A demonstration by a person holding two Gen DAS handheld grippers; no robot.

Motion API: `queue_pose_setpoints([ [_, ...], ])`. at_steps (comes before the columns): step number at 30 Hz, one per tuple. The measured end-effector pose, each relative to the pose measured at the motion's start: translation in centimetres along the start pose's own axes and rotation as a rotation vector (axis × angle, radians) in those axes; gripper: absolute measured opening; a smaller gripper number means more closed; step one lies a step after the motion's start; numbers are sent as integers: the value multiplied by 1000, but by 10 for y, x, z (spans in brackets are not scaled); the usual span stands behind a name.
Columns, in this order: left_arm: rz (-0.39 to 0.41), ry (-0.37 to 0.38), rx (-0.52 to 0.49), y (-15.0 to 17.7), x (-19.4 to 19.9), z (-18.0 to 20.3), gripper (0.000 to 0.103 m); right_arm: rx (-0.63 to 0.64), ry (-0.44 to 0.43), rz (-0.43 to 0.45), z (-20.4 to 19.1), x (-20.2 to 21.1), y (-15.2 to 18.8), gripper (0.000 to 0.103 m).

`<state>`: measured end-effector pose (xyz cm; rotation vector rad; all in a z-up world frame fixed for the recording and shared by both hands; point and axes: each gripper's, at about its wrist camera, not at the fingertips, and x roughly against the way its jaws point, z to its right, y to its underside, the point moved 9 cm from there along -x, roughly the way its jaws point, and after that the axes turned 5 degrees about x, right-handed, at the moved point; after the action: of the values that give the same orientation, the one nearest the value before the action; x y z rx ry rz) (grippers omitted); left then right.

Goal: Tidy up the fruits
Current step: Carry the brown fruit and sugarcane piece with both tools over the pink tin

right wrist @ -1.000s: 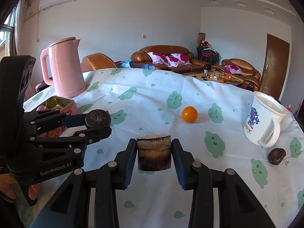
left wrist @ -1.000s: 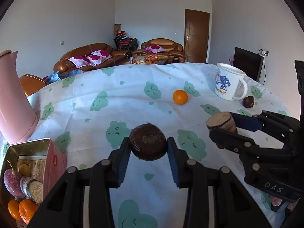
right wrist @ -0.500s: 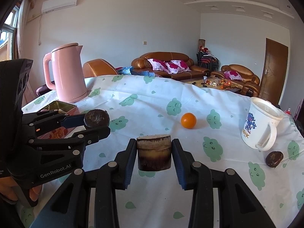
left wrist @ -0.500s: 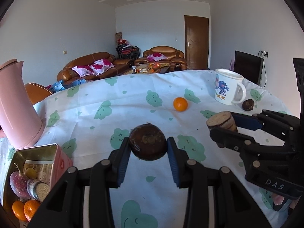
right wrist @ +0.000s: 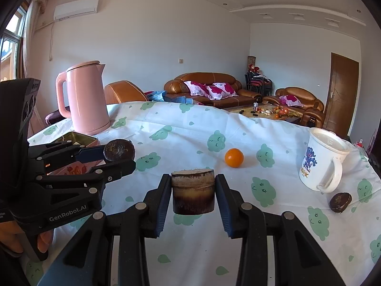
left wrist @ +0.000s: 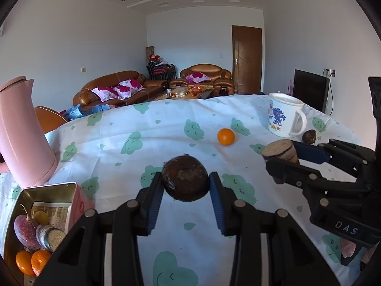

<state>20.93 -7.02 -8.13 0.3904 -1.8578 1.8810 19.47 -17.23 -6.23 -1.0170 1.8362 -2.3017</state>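
While both grippers hold their loads clear of the tablecloth [left wrist: 147, 128], the views have tilted slightly since a second ago, and the tin [left wrist: 51, 191] (already holding oranges and a radish) now sits nearer the left gripper [left wrist: 186, 184], suggesting a drop-off is next. The left gripper clamps a round brown fruit [left wrist: 184, 181]; the right gripper [right wrist: 193, 194] clamps a cut brown stump piece [right wrist: 193, 194]. Legible writing: "GenRobot.AI", "DAS", and "HK" on the mug [right wrist: 320, 159].

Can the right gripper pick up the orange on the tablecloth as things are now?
Probably not yet. The right gripper is shut on a brown cylinder piece, so its jaws are full. The path to the orange looks free, with bare tablecloth between them.
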Motion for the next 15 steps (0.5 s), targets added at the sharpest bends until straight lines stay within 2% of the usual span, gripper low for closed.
queue_pose_setpoints([
  [15, 51, -10, 5, -4, 10, -2, 40, 2, 13, 40, 0, 7, -3, 40],
])
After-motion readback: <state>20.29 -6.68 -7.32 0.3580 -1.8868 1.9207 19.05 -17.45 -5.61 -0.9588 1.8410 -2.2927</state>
